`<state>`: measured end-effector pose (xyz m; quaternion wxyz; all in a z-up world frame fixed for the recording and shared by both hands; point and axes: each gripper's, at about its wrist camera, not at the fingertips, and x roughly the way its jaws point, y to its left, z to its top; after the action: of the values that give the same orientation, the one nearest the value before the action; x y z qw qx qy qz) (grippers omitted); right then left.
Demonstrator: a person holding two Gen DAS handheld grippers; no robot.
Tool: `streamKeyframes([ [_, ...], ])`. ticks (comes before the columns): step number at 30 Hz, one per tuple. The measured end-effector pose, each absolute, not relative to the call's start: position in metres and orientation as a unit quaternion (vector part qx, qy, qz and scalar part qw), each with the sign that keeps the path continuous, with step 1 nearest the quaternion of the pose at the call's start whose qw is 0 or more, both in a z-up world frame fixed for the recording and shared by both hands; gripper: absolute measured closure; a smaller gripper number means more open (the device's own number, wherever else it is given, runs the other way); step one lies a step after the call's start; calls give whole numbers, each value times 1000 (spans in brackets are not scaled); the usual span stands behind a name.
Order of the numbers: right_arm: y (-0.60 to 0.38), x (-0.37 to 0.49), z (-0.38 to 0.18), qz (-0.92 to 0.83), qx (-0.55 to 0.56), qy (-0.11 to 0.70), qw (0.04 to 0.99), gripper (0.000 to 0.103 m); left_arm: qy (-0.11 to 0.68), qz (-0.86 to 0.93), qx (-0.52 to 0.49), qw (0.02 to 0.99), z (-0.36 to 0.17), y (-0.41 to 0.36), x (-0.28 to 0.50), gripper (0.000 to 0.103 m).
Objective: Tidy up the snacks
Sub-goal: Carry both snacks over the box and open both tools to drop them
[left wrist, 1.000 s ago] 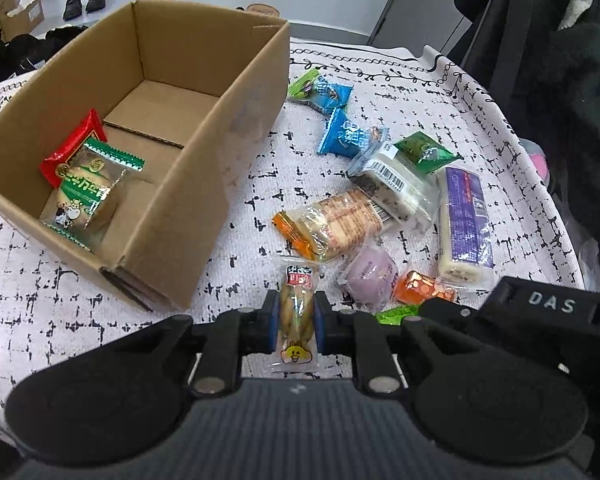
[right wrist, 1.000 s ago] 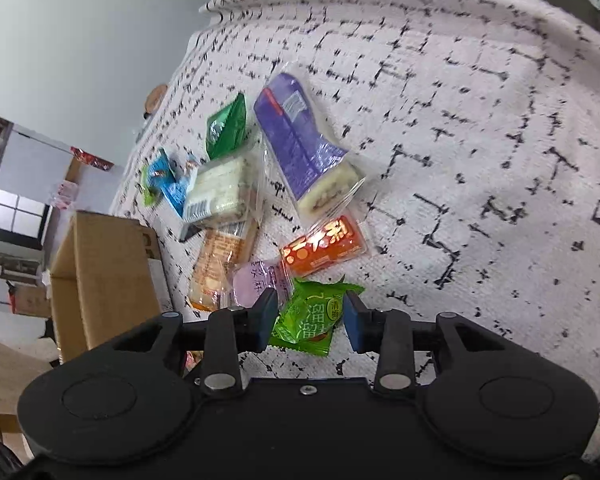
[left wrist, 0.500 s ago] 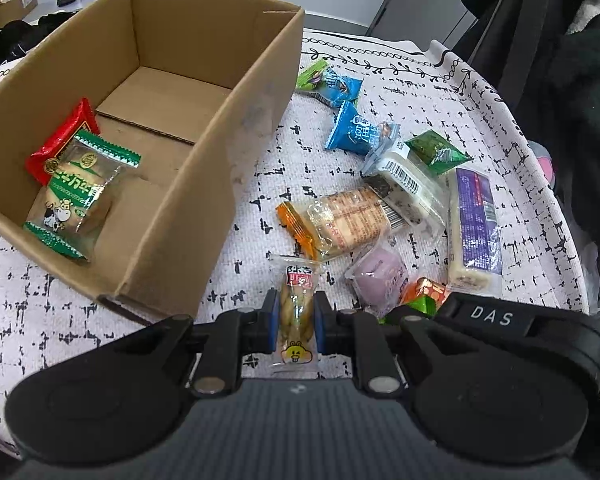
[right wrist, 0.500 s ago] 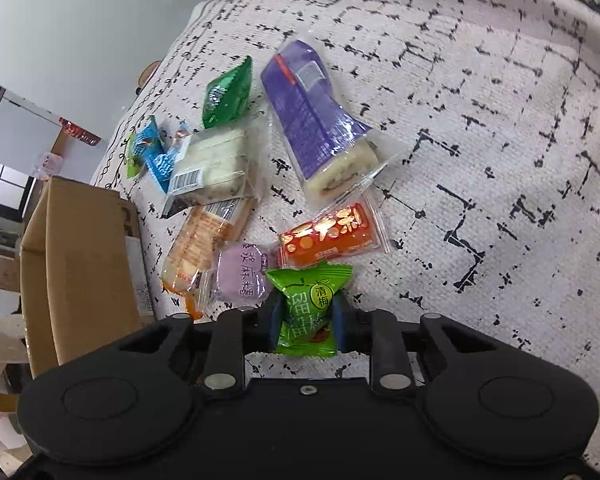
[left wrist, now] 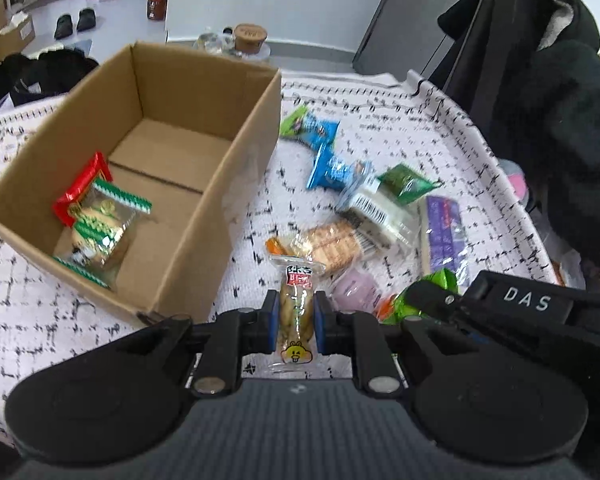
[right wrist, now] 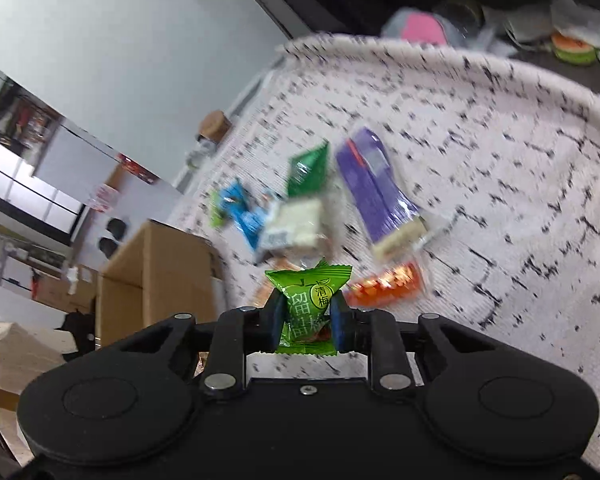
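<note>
Left gripper (left wrist: 296, 322) pinches a clear-wrapped biscuit stick (left wrist: 296, 312) between its blue pads, wrapper standing upright along the fingers, cartoon face at the near end. It sits just right of the near corner of the cardboard box (left wrist: 228, 184).

Right gripper (right wrist: 307, 322) pinches a bright green candy pack (right wrist: 309, 308), fingers closed on both sides of it, pack lifted clear of the cloth. From the left view the same green pack (left wrist: 432, 288) shows at the tip of the right gripper, just beside the left one.

Box is open-topped, on the white black-flecked tablecloth (left wrist: 380, 120). Inside, at the near left end: a red packet (left wrist: 80, 188) with a green-edged clear packet (left wrist: 100, 232) lying partly over it.

Loose pile on the cloth, right of the box: two blue wrappers (left wrist: 328, 160), dark green packet (left wrist: 404, 182), white bar with a barcode (left wrist: 374, 212), purple bar (left wrist: 442, 236), clear cracker pack (left wrist: 328, 244), pale purple sweet (left wrist: 358, 290), orange packet (right wrist: 388, 284). The right view is motion-blurred, so labels are unreadable.
</note>
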<state>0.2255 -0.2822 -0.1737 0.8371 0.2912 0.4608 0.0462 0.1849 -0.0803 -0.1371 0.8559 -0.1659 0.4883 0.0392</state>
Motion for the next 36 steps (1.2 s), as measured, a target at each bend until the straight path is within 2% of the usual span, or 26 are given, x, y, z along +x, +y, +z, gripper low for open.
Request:
streamKeyframes([
  [14, -268, 219, -135, 123, 292, 385, 867, 80, 435, 56, -161, 884, -85, -62, 168, 87],
  [23, -246, 217, -125, 166, 276, 376, 869, 80, 415, 73, -167, 891, -66, -31, 157, 87],
  [36, -202, 215, -122, 186, 235, 383, 874, 80, 415, 73, -178, 889, -68, 19, 156, 86],
])
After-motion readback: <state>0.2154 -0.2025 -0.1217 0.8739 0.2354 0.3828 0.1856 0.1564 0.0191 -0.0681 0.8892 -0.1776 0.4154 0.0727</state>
